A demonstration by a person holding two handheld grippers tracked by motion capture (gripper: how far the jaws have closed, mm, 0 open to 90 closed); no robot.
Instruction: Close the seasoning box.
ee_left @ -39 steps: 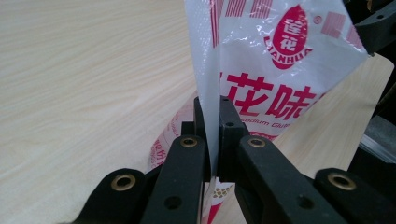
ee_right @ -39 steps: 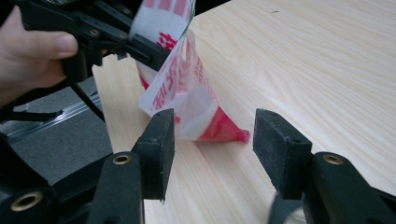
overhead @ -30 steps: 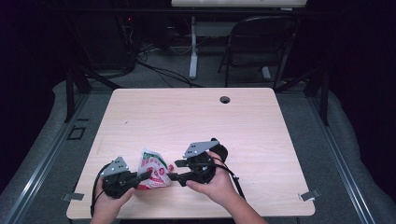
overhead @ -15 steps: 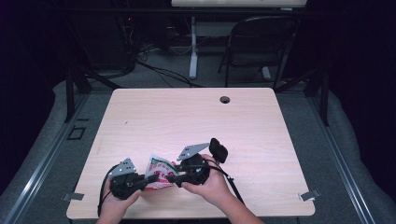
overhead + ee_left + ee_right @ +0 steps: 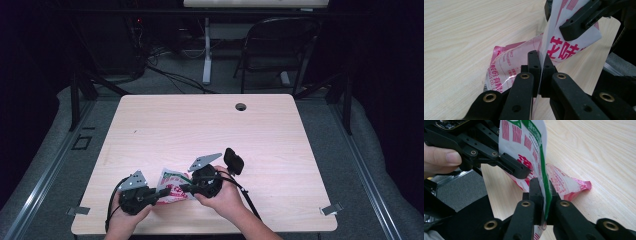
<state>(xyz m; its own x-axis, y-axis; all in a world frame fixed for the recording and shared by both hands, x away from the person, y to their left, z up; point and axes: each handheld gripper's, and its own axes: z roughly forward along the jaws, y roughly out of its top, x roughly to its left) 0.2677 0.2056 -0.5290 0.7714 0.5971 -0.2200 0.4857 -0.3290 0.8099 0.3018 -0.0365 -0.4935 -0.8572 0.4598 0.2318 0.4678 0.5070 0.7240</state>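
Two grippers are meeting over one packet (image 5: 172, 186) at the near left part of the desk (image 5: 280, 150). I am holding the left gripper (image 5: 159, 196) and the right gripper (image 5: 184, 188) in my hands, and the white, red and green printed packet is sitting between them in the high view.

Orientation: in the high view the packet's long axis is running roughly across the desk, from one gripper toward the other. In the left gripper view, the packet's (image 5: 564, 47) upper sheet is standing up on edge, while its lower, crumpled pink end is trailing down onto the wood.

Left gripper (image 5: 539, 65): its fingers are closing flat on the thin edge of the sheet, with the film pinched between the pads.

Right gripper (image 5: 543, 191): its fingers have just been closing, and they are now clamping the green-edged border of the packet (image 5: 534, 150); the film is passing straight down between them.

Relative position: the two grips are sitting close together on the raised sheet, the other gripper's fingers showing just above my own in each gripper view.
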